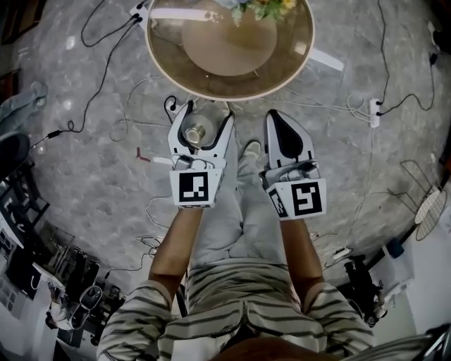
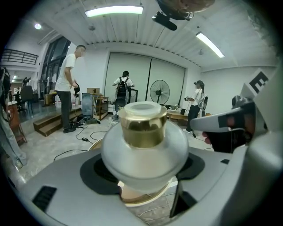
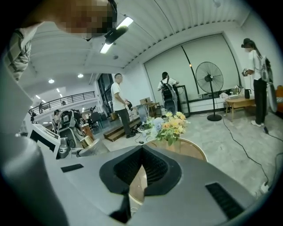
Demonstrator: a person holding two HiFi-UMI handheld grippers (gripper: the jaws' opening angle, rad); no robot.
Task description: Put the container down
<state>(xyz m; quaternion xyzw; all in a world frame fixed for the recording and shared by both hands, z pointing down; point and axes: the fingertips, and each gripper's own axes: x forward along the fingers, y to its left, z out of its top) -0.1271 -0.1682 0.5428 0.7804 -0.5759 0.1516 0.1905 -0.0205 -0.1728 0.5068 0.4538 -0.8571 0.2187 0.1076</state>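
Note:
The container (image 1: 198, 132) is a frosted glass jar with a gold collar and an open mouth. It fills the middle of the left gripper view (image 2: 144, 148), held upright in the air. My left gripper (image 1: 208, 113) is shut on its round body, just short of the round table (image 1: 163, 59). Beside it on the right, my right gripper (image 1: 277, 117) is shut with nothing in it. In the right gripper view its black pads (image 3: 152, 170) meet, and the right gripper (image 3: 141, 152) points at the table's rim (image 3: 194, 150).
A bunch of yellow and blue flowers (image 3: 170, 125) stands on the table, seen also at the head view's top (image 1: 262, 7). Cables and a power strip (image 1: 374, 113) lie on the grey floor. Several people (image 2: 67, 84) stand far off, near a fan (image 2: 159, 92).

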